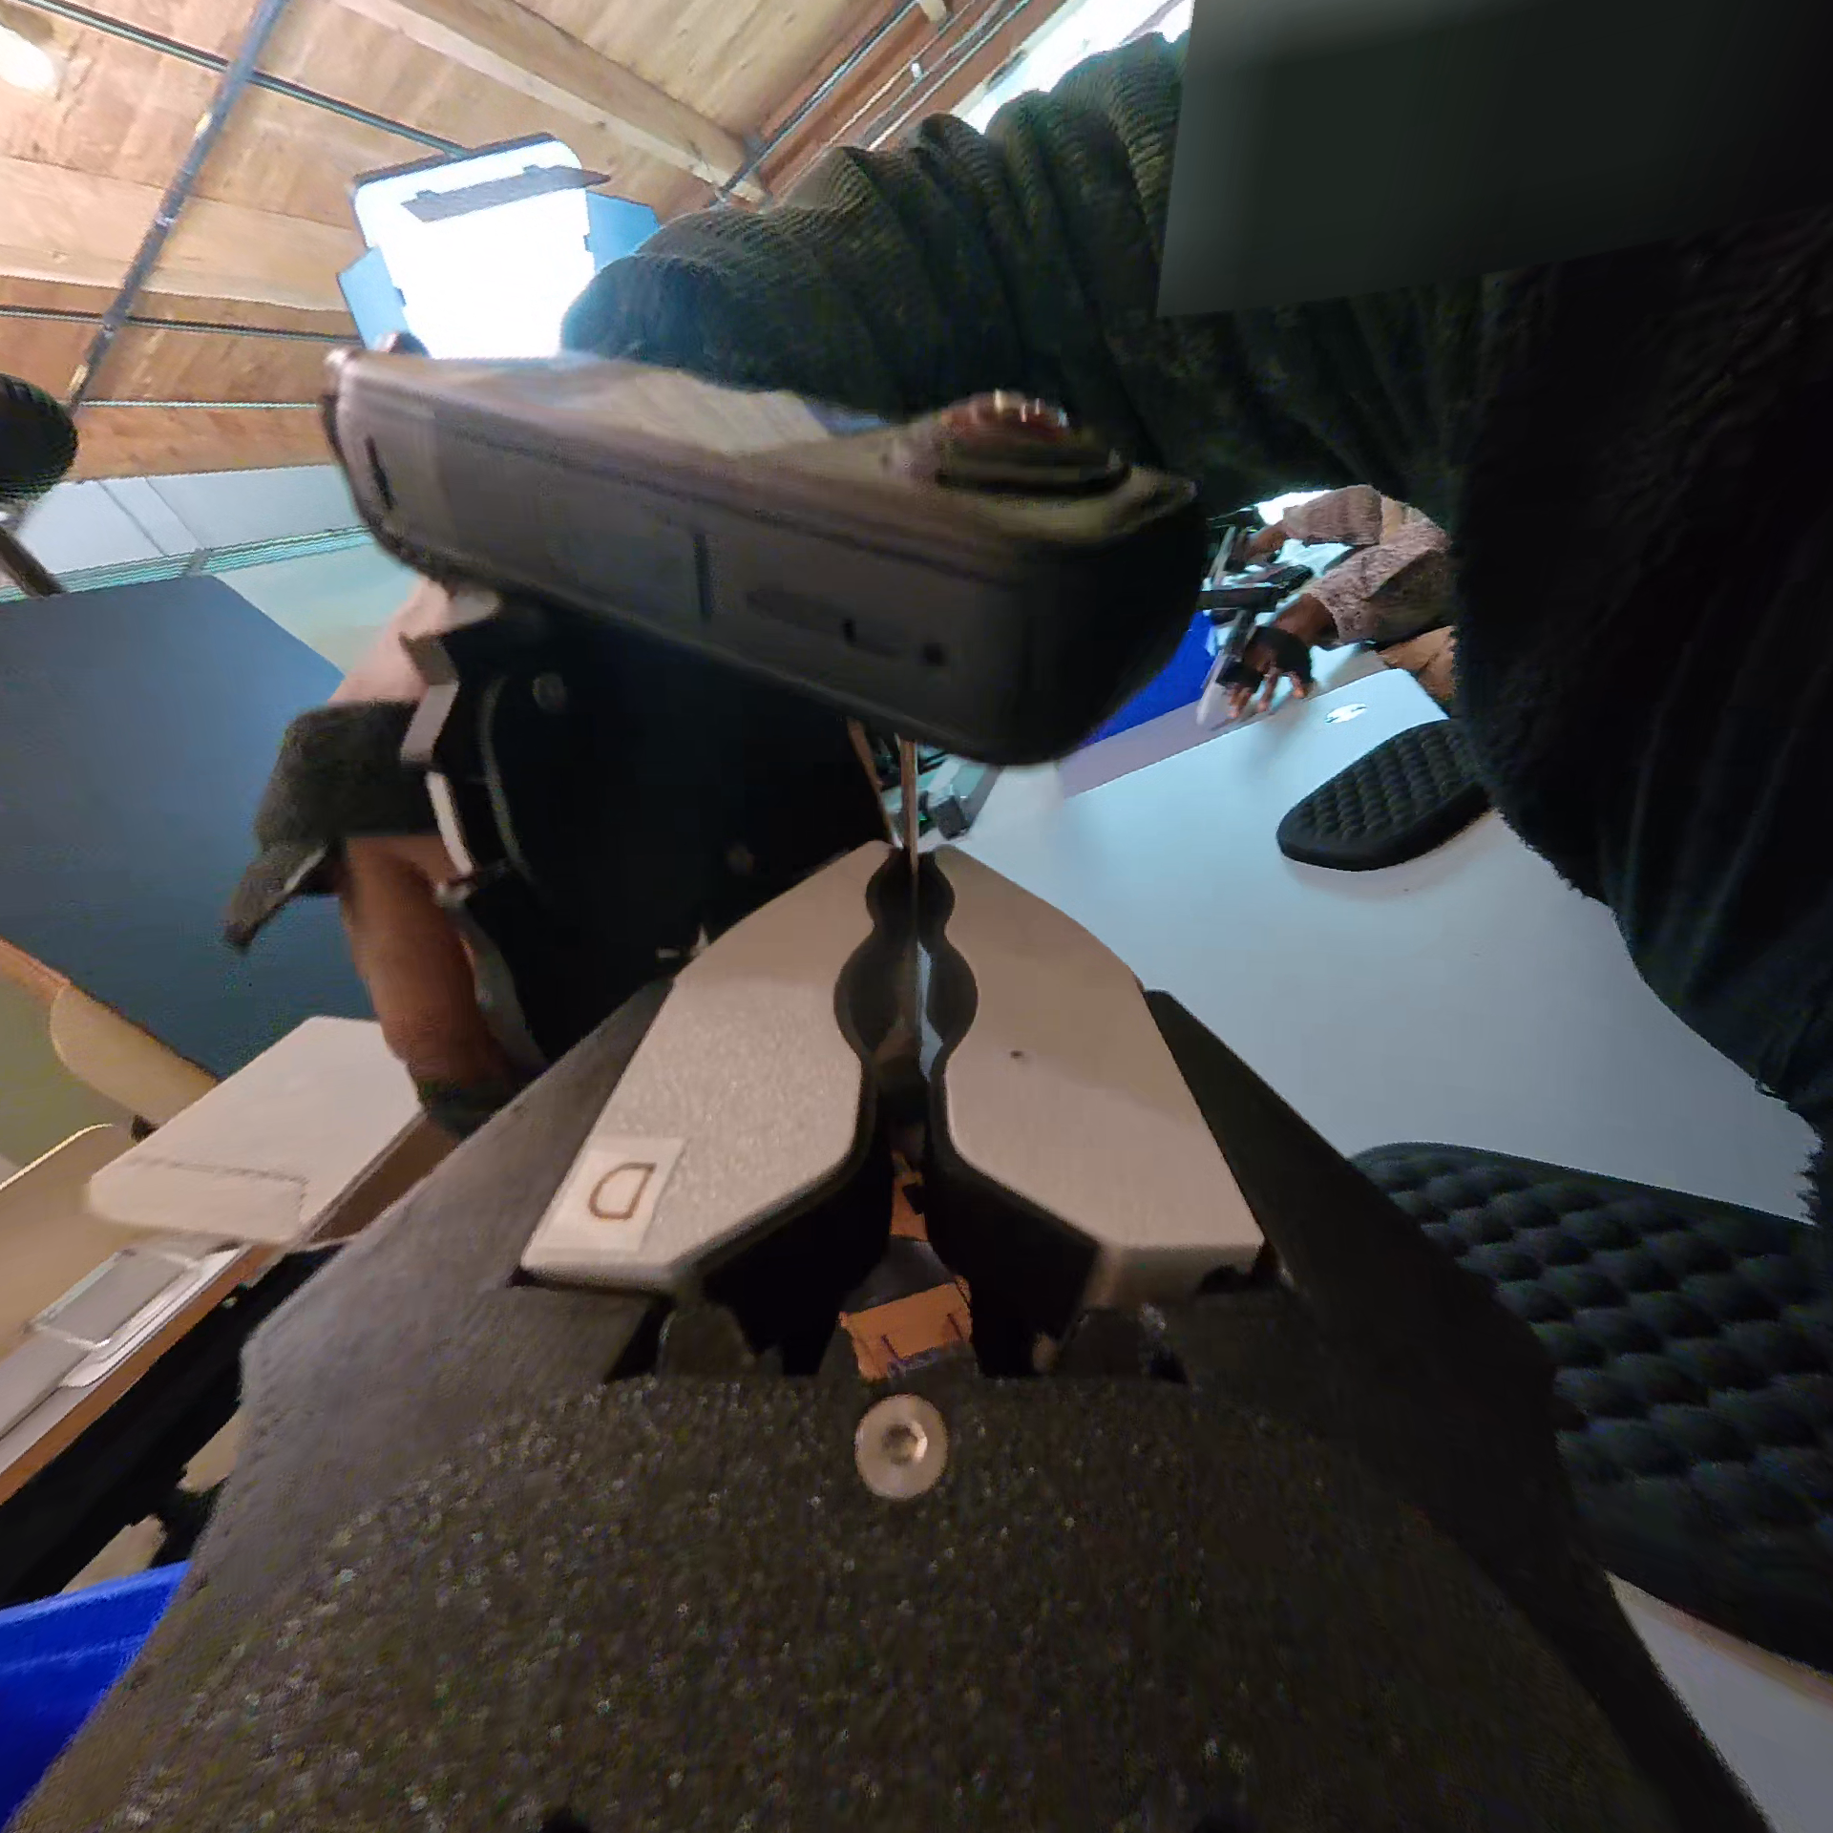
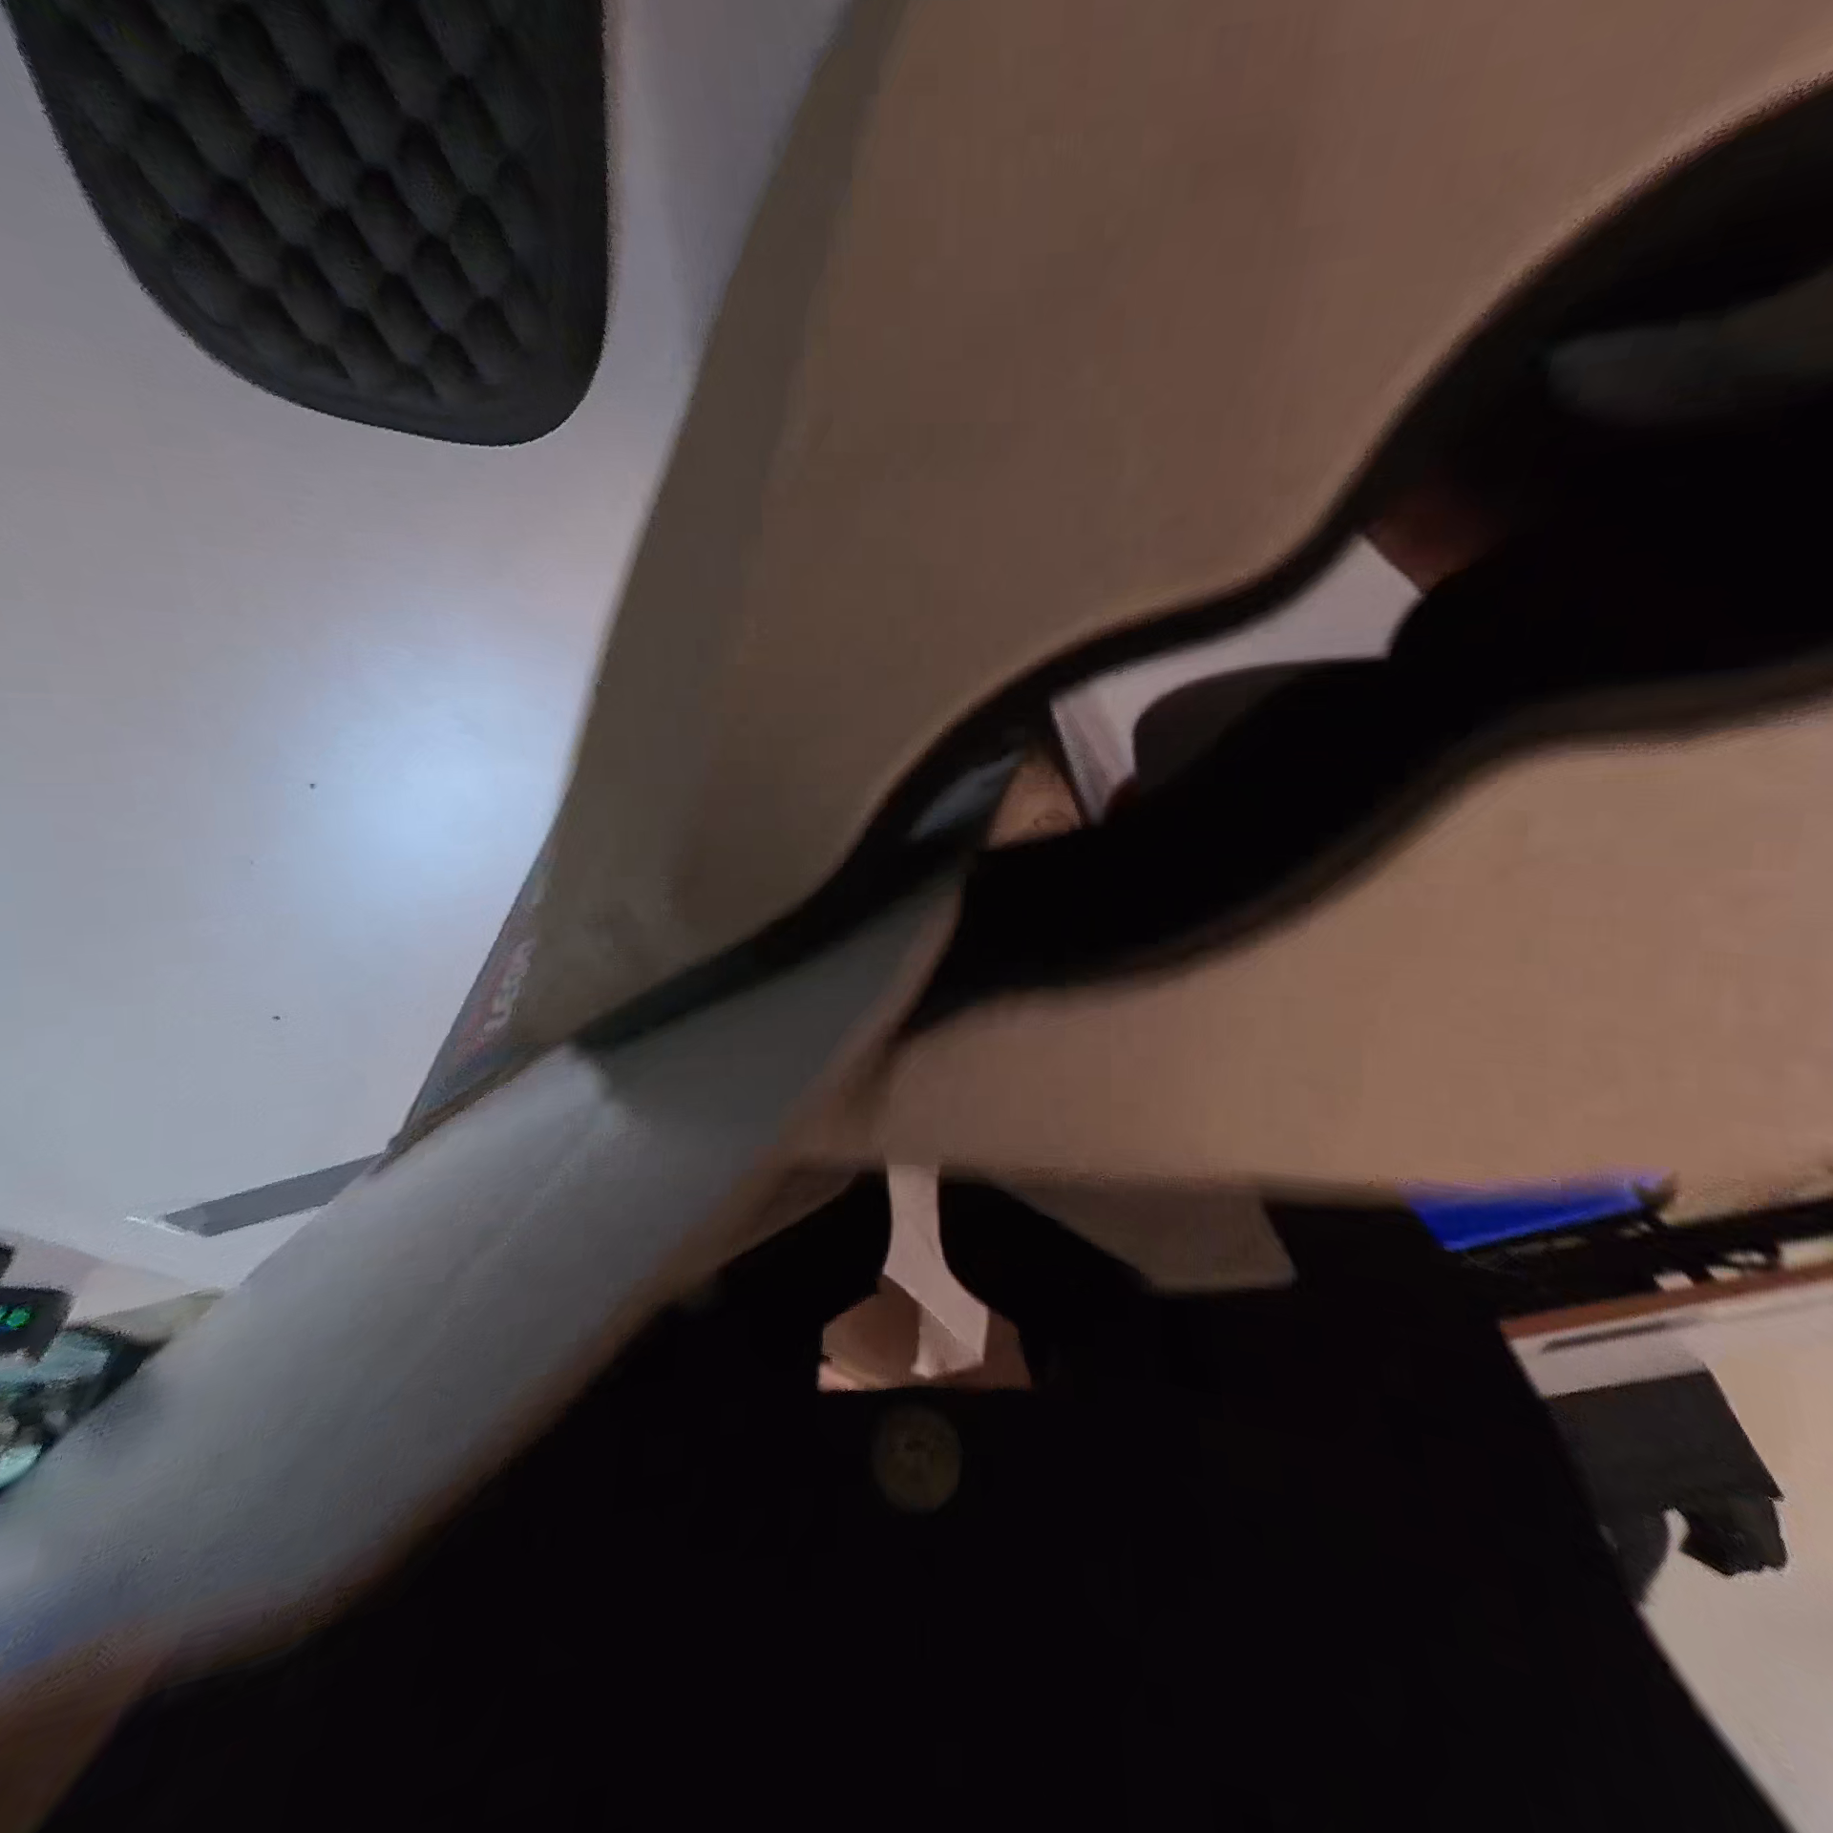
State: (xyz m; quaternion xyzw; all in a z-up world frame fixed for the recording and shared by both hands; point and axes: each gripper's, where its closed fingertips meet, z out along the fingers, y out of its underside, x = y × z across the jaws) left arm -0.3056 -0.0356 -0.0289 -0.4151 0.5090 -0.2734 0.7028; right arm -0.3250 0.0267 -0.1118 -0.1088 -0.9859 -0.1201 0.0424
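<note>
Both grippers closed on thin flat pieces, held over a white table.

Left gripper (image 1: 908, 873): grey fingers (image 1: 734, 1071) pinched tight on a thin metal strip (image 1: 909, 794) standing upright; other gripper's dark camera body (image 1: 754, 555) just above it, gloved hand (image 1: 337, 794) at left. Right gripper (image 2: 977, 863): fingers nearly shut on a grey flat strip (image 2: 694, 1051), view badly blurred. White table (image 1: 1339, 992) w/ black dimpled pads (image 1: 1389, 794); wood ceiling (image 1: 198, 149). Letter sticker (image 1: 620, 1190) on left finger.

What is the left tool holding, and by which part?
A thin flat strip, seen edge-on, pinched at its near end in the left tool; its kind cannot be told.
</note>
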